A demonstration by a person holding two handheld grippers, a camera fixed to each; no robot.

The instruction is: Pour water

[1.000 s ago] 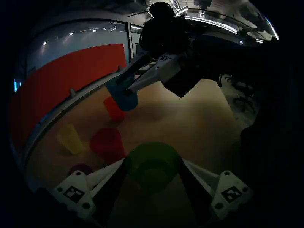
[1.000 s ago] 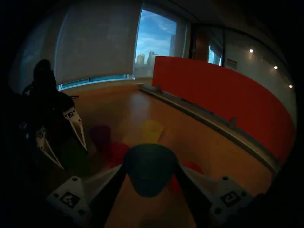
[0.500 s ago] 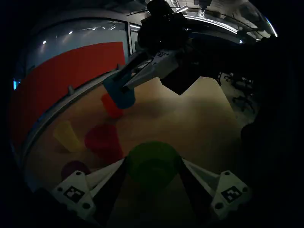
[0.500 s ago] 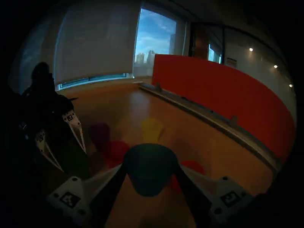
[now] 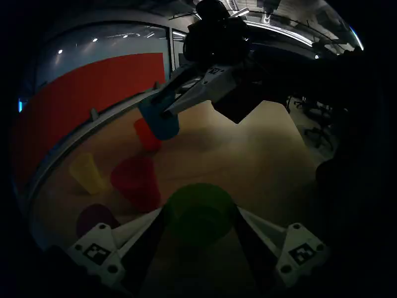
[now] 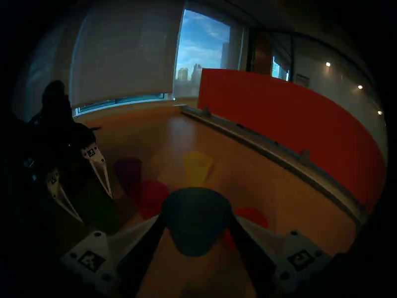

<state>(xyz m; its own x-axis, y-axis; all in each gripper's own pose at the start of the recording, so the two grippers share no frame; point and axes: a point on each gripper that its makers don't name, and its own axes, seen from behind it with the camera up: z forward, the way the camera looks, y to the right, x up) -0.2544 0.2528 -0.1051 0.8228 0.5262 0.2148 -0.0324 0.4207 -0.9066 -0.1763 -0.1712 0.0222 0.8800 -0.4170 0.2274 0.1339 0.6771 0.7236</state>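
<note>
Left hand-held gripper (image 5: 198,211) pinches green cup (image 5: 199,226) between both fingers, over wooden surface (image 5: 258,159). Right hand-held gripper (image 6: 197,218) clamps blue cup (image 6: 196,236), held aloft and tilted, farther off. Yellow cup (image 5: 87,171), red cup (image 5: 135,181) and purple cup (image 5: 93,221) stand on surface beside green cup.

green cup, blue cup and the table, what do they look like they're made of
Green cup: probably plastic, with one even colour and a smooth, seamless wall with a dull sheen.
Blue cup: likely plastic too, with uniform colour and a matte look, though the dim light leaves this open.
Table: wood or wood-look laminate, with a tan, smooth, flat top and a soft sheen.
</note>
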